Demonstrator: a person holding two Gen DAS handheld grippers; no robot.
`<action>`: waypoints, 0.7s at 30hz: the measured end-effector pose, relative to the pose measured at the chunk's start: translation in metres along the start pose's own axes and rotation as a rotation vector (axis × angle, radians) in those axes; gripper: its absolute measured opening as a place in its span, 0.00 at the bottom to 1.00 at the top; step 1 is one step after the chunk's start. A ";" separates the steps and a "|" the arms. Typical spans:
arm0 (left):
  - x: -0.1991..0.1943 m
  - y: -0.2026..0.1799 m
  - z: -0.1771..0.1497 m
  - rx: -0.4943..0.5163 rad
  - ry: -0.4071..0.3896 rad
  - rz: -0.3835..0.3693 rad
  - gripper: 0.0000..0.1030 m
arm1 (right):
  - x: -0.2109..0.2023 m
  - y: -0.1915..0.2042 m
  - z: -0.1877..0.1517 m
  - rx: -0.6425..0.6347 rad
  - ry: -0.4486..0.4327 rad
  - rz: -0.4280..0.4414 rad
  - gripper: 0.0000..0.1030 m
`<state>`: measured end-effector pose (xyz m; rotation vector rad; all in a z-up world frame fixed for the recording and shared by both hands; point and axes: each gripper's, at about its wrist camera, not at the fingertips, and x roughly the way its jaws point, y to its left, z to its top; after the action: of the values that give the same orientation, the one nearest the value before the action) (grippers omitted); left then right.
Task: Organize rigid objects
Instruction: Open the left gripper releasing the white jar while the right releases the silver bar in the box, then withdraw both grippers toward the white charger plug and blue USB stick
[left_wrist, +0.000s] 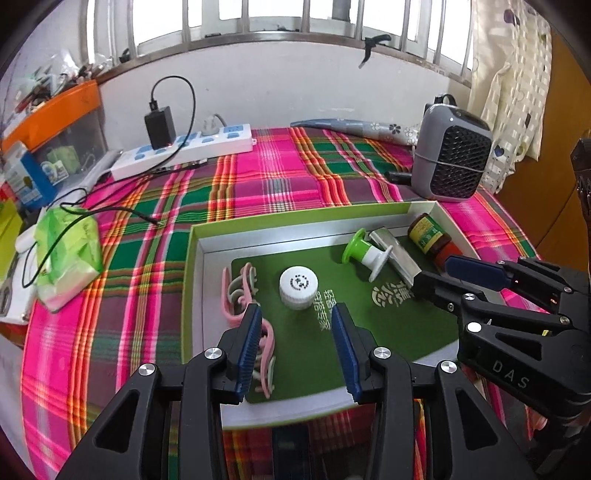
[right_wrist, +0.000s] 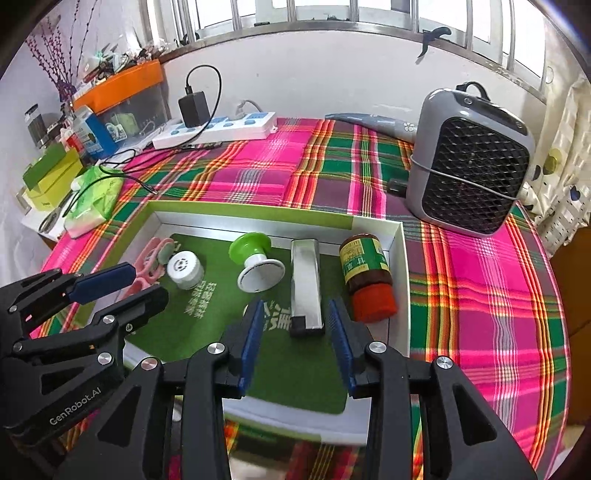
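A shallow box (left_wrist: 192, 258) (right_wrist: 404, 277) with a green floor lies on the plaid cloth. It holds pink and grey clips (left_wrist: 240, 288) (right_wrist: 151, 262), a white capped jar (left_wrist: 298, 286) (right_wrist: 184, 269), a green-and-white spool (left_wrist: 364, 251) (right_wrist: 255, 258), a silver metal bar (left_wrist: 397, 254) (right_wrist: 304, 280) and a brown jar with a red lid (left_wrist: 432, 236) (right_wrist: 365, 277). My left gripper (left_wrist: 296, 312) (right_wrist: 149, 282) hovers open just short of the white jar, gripping nothing. My right gripper (right_wrist: 295, 308) (left_wrist: 432, 271) is open; the bar's near end lies between its tips, untouched.
A grey fan heater (left_wrist: 454, 162) (right_wrist: 472, 166) stands behind the box's right corner. A white power strip (left_wrist: 184, 151) (right_wrist: 218, 129) with a black charger lies at the back left. A green tissue pack (left_wrist: 70, 254) (right_wrist: 96, 199) and a loose cable sit left of the box.
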<state>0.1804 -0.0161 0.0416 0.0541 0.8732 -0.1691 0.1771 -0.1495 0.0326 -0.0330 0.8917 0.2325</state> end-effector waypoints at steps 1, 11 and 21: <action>-0.003 0.000 -0.001 -0.002 -0.003 0.002 0.37 | -0.003 0.001 -0.001 0.002 -0.006 -0.001 0.37; -0.035 0.006 -0.017 -0.036 -0.048 0.019 0.37 | -0.030 0.010 -0.016 0.006 -0.048 0.003 0.41; -0.061 0.013 -0.039 -0.047 -0.089 0.083 0.37 | -0.048 0.018 -0.034 0.016 -0.072 0.006 0.43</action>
<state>0.1146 0.0090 0.0632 0.0380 0.7844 -0.0728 0.1184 -0.1450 0.0496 -0.0066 0.8218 0.2311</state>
